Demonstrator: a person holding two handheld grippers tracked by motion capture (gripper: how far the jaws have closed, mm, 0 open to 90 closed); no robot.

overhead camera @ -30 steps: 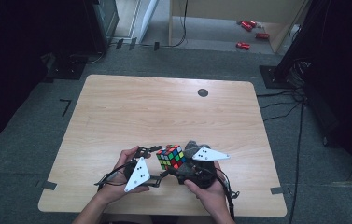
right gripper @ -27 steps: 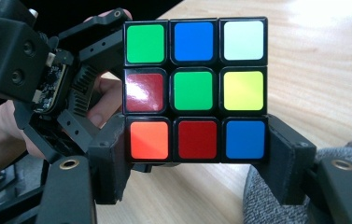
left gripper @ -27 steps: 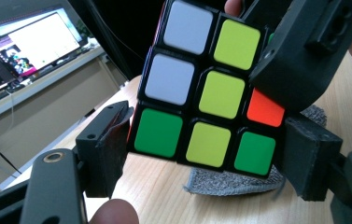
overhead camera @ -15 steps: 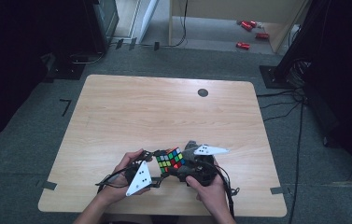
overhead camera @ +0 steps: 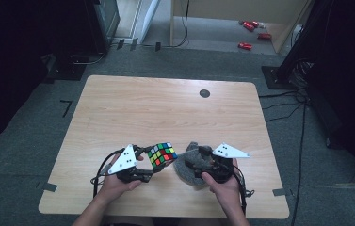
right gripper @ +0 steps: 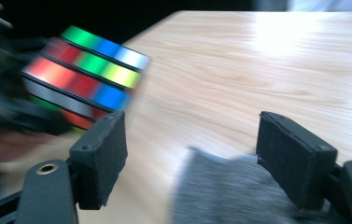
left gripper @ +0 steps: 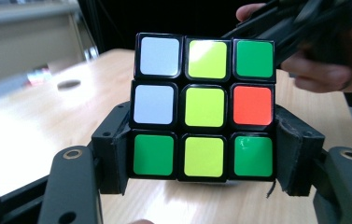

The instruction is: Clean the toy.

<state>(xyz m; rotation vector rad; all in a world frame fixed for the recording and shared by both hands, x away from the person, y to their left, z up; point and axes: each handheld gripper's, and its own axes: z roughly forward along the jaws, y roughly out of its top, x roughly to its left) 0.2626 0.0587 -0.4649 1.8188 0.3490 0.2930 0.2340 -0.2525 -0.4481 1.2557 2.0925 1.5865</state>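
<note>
In the left gripper view the left gripper clamps the cube by its bottom layer, a pad on each side, the cube upright above the table. Its jaws have just been closing onto the cube. In the high view the cube sits near the front edge, left of centre. Just beside it the right gripper stands released, its jaws having just been opening, nothing between the pads, over a grey cloth. Farther off is a dark disc.
</note>
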